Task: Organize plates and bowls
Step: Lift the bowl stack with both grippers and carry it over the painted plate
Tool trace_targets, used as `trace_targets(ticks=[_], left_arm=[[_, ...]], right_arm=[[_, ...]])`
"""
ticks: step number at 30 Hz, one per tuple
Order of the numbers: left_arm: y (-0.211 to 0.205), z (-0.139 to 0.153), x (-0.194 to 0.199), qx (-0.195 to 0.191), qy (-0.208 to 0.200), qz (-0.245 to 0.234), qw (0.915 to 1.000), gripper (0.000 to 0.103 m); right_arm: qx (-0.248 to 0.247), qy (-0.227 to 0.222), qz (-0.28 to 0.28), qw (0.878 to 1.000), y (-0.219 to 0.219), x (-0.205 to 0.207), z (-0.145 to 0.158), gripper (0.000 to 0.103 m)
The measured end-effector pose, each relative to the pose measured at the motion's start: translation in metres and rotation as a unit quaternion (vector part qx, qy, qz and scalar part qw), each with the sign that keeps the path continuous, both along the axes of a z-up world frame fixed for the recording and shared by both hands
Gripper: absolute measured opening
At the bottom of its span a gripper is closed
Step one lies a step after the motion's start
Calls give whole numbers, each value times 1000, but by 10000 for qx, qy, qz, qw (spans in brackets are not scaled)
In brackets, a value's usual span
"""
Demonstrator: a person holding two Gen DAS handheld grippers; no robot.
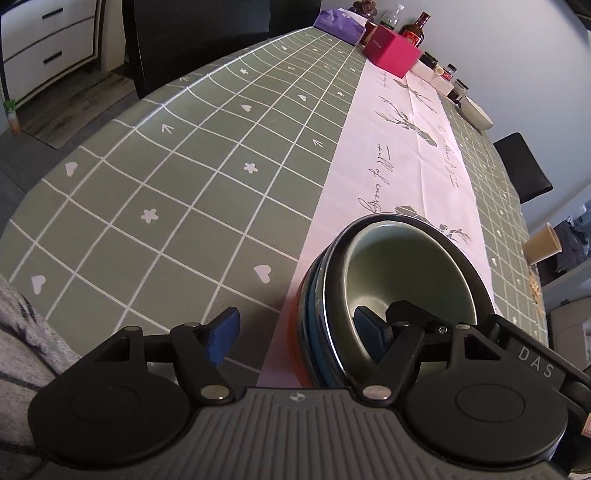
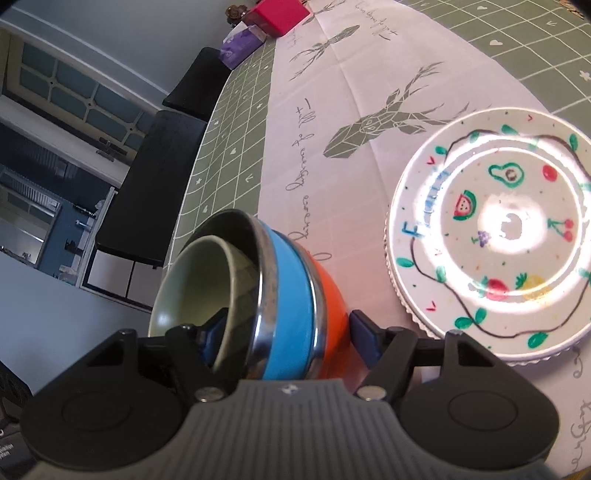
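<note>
A nested stack of bowls [image 2: 288,306], orange outside, blue in the middle and a pale green one [image 2: 199,273] inside, is held tilted above the white table runner [image 2: 332,92]. My right gripper [image 2: 286,334] is shut across the stack's wall, one finger inside the green bowl and one against the orange side. In the left wrist view the same stack [image 1: 388,295] fills the lower right; my left gripper [image 1: 295,332] is wide open, with its right finger inside the green bowl and its left finger clear of the stack. A fruit-patterned plate [image 2: 491,236] lies on a plate stack to the right.
The green checked tablecloth [image 1: 184,177] covers the table. At the far end stand a pink box [image 1: 391,53], a purple packet [image 1: 338,22], bottles and jars. A white bowl [image 1: 476,112] and a paper cup [image 1: 543,245] sit near the right edge. Black chairs [image 2: 147,184] line the sides.
</note>
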State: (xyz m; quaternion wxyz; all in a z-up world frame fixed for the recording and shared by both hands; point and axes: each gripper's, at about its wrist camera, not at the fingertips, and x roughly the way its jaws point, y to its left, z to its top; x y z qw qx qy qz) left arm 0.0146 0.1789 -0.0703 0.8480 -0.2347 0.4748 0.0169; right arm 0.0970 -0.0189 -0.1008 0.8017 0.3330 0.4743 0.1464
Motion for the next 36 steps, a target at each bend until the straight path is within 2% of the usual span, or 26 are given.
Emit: trace_targets(ticks=[10,12,13,14,16,31,36], left_arm=[[3,-6,3,-276,24,84,9996,84],[-1,-4,3,-298,-28,68,9995,72],[-3,-2,3,-341,-74,24,9994,59],[-5,0,2,-353,-109,-18,9993,53],[-9,2,2,-226,-110,-24,9997,53],[-8,8,-2,-62,-181,-17,9998,50],[-7,13,-5,-64,-243,10,9997,50]], right_arm=[[40,-26,-72,10000,-1,0,-1,66],[76,-33,-112,9999,-3,0,-1,65],[75,-22,-109,9999,-3,0,-1,65],[74,-10,-104,9999,-3,-1,-1,65],[112,20,-160,9998,-4,-2,-1,64],[84,141,-151,9998,1,1,0,63],[54,61,-138,9999,4,0,4,63]])
